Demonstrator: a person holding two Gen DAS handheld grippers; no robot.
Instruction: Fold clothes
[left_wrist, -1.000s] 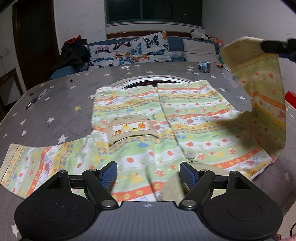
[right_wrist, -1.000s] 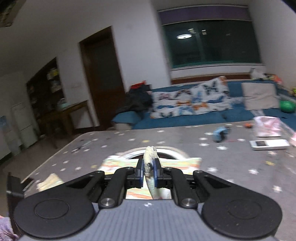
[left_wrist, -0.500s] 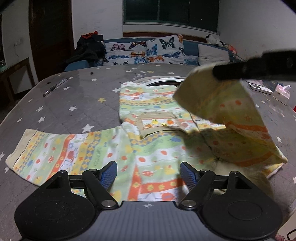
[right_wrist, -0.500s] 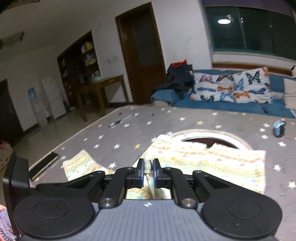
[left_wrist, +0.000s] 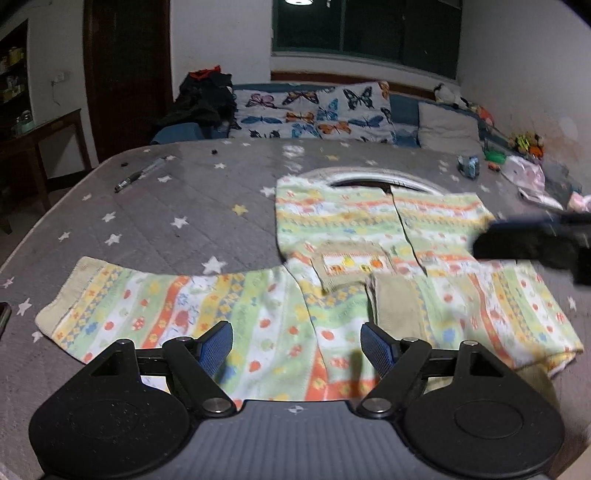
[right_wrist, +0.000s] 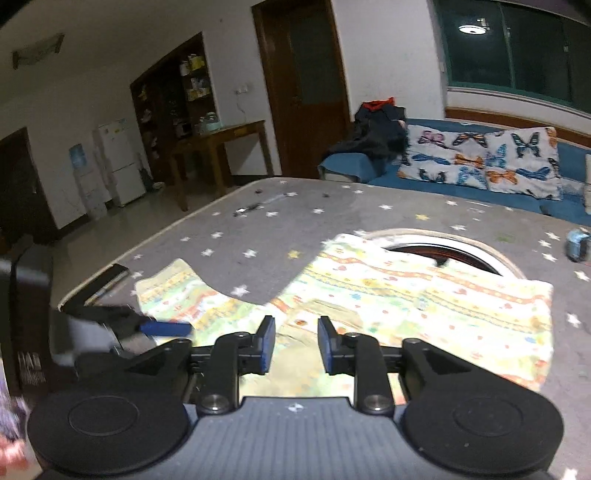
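Over the folded sleeve: right gripper (right_wrist: 292, 346), jaws just been opening with nothing pinched between them now, so the cloth is let go.
Right sleeve (left_wrist: 476, 314): laid inward across the front of the pastel striped knit cardigan (left_wrist: 354, 229), which I'd say is the first fold done.
Left gripper (left_wrist: 296, 343): spread wide and empty near the hem, probably waiting its turn.
Left sleeve (left_wrist: 155, 302): stretched flat toward the left edge of the grey star-print bed cover (left_wrist: 177, 192), likely the next fold.
Cardigan spot: mid-bed, collar toward the far edge, front up.

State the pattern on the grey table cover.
Scattered white and yellow stars on the grey table cover; clearest in left wrist view.
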